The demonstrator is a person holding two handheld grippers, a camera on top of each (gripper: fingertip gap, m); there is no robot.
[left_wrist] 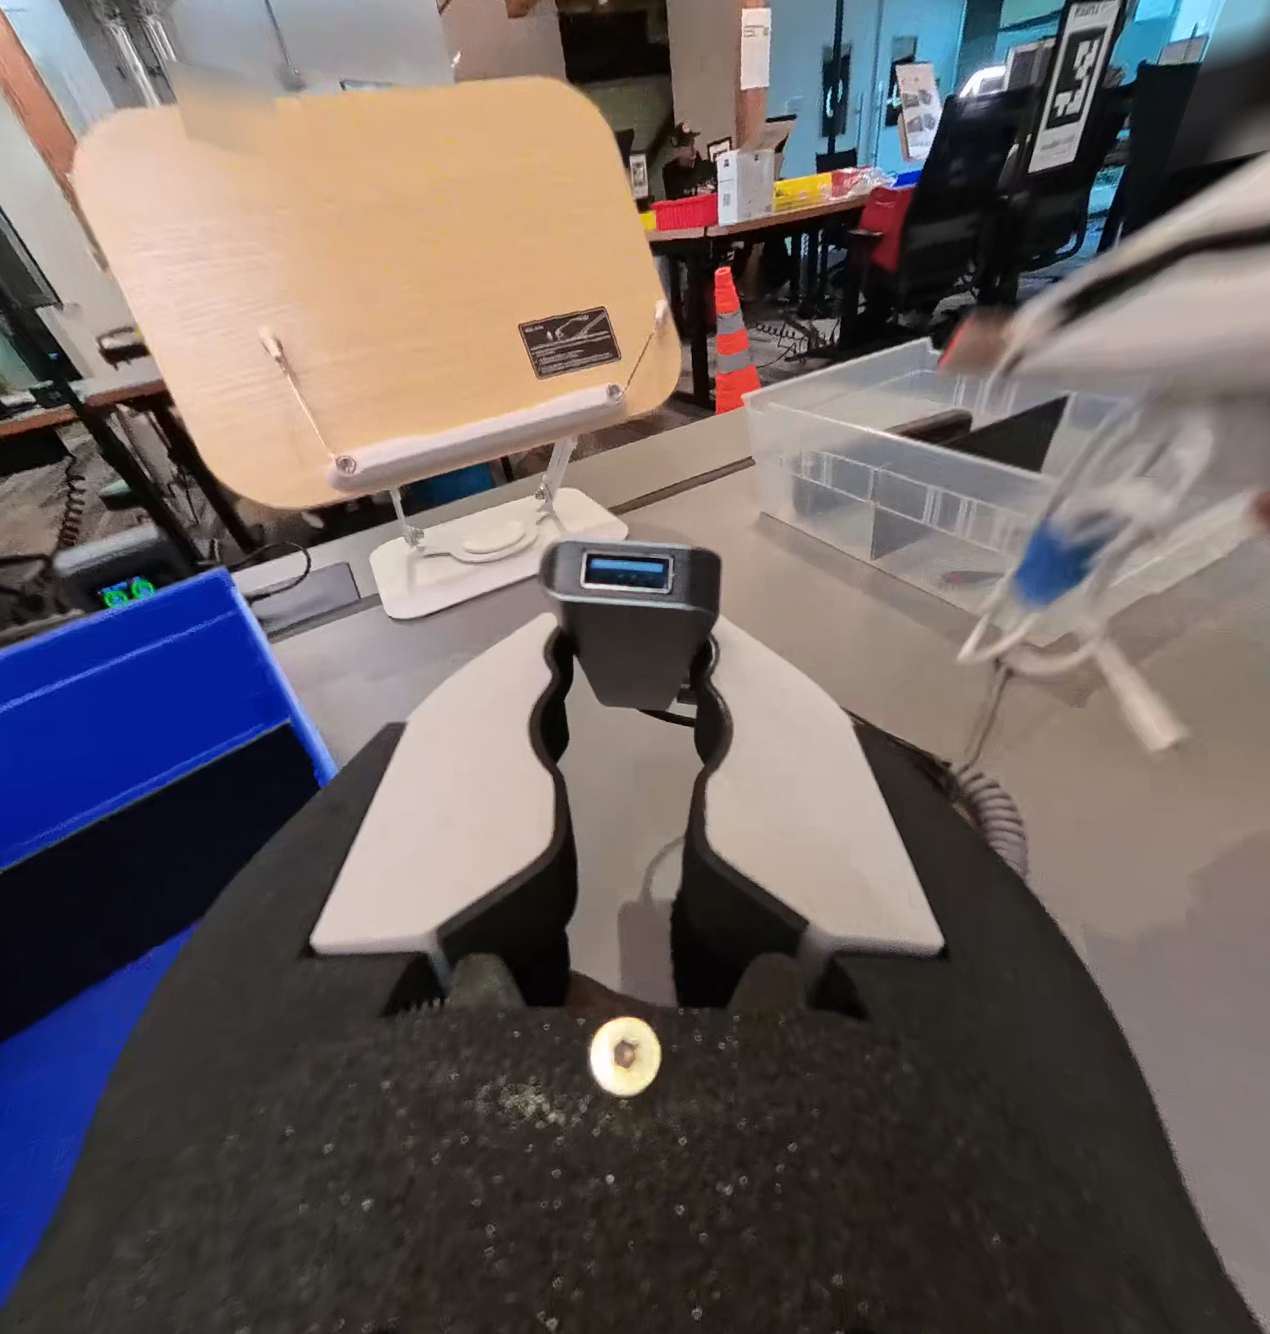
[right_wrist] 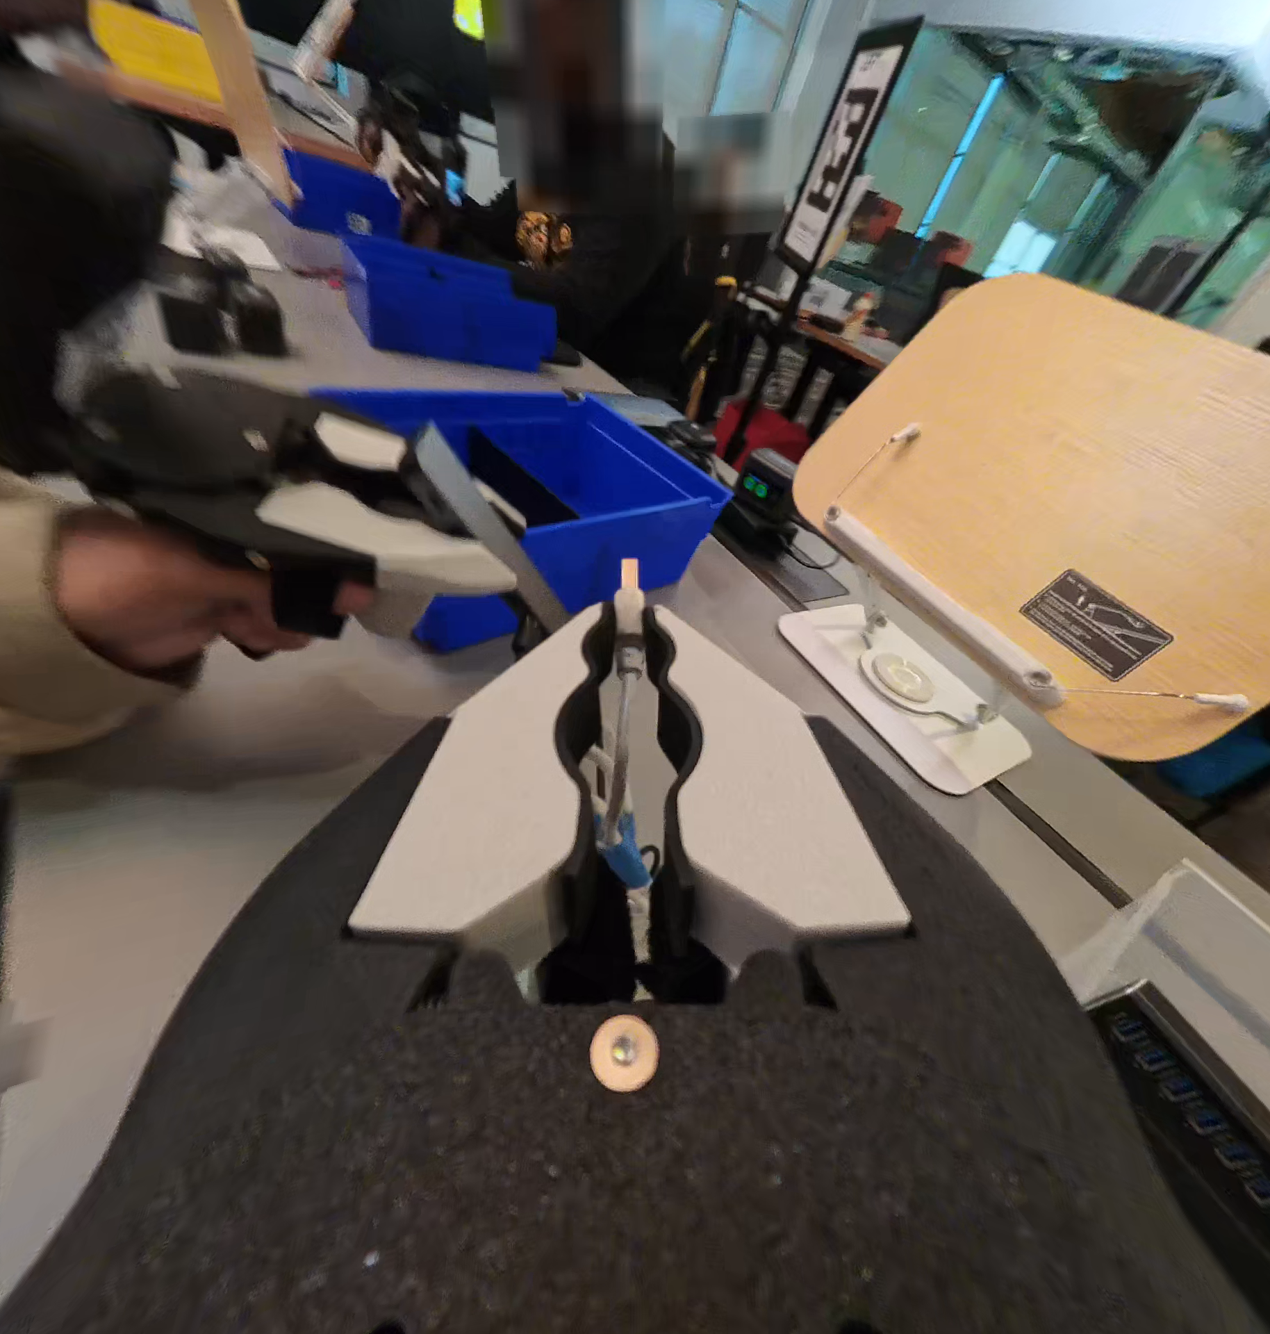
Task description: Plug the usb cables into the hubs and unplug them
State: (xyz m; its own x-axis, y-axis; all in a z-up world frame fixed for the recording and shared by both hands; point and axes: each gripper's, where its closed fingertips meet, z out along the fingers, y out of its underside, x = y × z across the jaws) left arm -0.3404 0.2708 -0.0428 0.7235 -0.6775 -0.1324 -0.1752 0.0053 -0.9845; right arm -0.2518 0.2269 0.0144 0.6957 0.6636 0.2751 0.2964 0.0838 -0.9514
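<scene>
Grey counter (left_wrist: 870, 650) fills the middle of both views, with a wooden book stand (left_wrist: 372, 289) at the upper left and a blue bin (right_wrist: 603, 491) beside it. Left gripper (left_wrist: 632, 650) has its jaws clamped on a dark USB hub (left_wrist: 628, 613), port facing outward. Right gripper (right_wrist: 628, 621) is pinched on a white USB cable (right_wrist: 628, 599), its plug poking past the tips at frame centre.

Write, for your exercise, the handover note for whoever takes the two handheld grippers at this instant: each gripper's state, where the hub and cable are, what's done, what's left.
Left gripper: shut on the grey hub, held above the table, blue port facing forward and empty.
Right gripper: shut on the white USB cable, plug tip poking past the fingertips.
Done: both parts picked up.
Left: line plug up with port, insert, then unplug.
</scene>
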